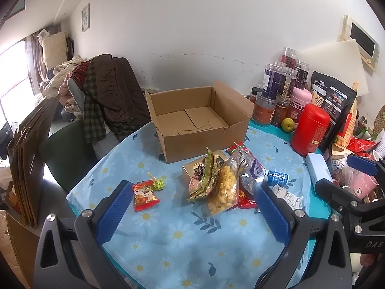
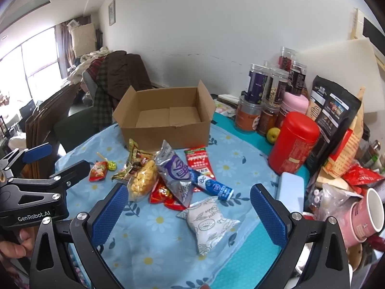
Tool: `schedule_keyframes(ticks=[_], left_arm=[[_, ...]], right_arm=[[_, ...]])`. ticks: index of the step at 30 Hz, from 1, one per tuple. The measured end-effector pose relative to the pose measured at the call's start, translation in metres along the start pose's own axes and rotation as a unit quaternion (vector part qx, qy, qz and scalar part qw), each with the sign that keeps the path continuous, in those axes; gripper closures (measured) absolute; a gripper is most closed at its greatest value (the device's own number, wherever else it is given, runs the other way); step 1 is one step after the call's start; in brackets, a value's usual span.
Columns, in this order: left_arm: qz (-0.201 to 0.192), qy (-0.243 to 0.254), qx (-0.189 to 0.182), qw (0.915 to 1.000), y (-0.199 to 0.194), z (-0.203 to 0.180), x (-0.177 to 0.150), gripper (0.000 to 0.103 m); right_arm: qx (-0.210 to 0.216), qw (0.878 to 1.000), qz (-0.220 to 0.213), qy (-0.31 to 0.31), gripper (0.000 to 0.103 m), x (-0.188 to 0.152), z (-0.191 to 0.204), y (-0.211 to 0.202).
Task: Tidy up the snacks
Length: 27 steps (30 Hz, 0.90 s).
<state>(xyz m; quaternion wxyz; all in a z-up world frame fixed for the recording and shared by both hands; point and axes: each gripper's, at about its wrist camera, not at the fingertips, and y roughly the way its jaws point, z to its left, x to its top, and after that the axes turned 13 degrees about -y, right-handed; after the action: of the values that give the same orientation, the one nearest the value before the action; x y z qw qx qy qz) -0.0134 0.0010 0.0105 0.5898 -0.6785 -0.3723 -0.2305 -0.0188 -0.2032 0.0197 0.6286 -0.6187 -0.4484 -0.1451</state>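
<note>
Above: left gripper [image 1: 192, 207] and right gripper [image 2: 189, 207] — jaws spread wide, nothing held — with heaped foil snack packets [image 2: 166, 175] just ahead, open brown cardboard box [image 2: 166, 118] beyond them.

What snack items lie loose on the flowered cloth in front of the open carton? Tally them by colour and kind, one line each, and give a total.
Red packets: 3
Gold-green foil bunch: 1
Clear bag of yellow puffs: 1
Silver-purple packet: 1
White packet: 1
Blue tube: 1
Green lollipop: 1
Small brown box: 1
Total: 10
</note>
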Motion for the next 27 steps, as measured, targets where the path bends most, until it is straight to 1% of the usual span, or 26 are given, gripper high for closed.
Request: schedule_keyframes(ticks=[10,18,23,27], left_arm=[[0.001,0.0,0.001,1.0,0.0003,0.0008,-0.0002,0.001],[0.001,0.0,0.001,1.0,0.0001,0.0021,0.0004,0.001],[-0.002,0.0,0.003,1.0,0.0014,0.0045,0.0028,0.001],[0.003,-0.003,-0.002,1.0,0.0058,0.0071,0.0043,0.001]], right_arm=[[-0.011,1.0,-0.006,-0.014,0.0,-0.0013,0.0035,0.0011],[-0.008,1.0,-0.007,-0.012,0.0,-0.0004,0.0049,0.0025],[-0.02,0.999,0.0,-0.029,0.0,-0.0013,0.0049,0.0054],[-0.005,1.0,0.011,-0.026,0.0,-0.0017,0.0033,0.0092]])
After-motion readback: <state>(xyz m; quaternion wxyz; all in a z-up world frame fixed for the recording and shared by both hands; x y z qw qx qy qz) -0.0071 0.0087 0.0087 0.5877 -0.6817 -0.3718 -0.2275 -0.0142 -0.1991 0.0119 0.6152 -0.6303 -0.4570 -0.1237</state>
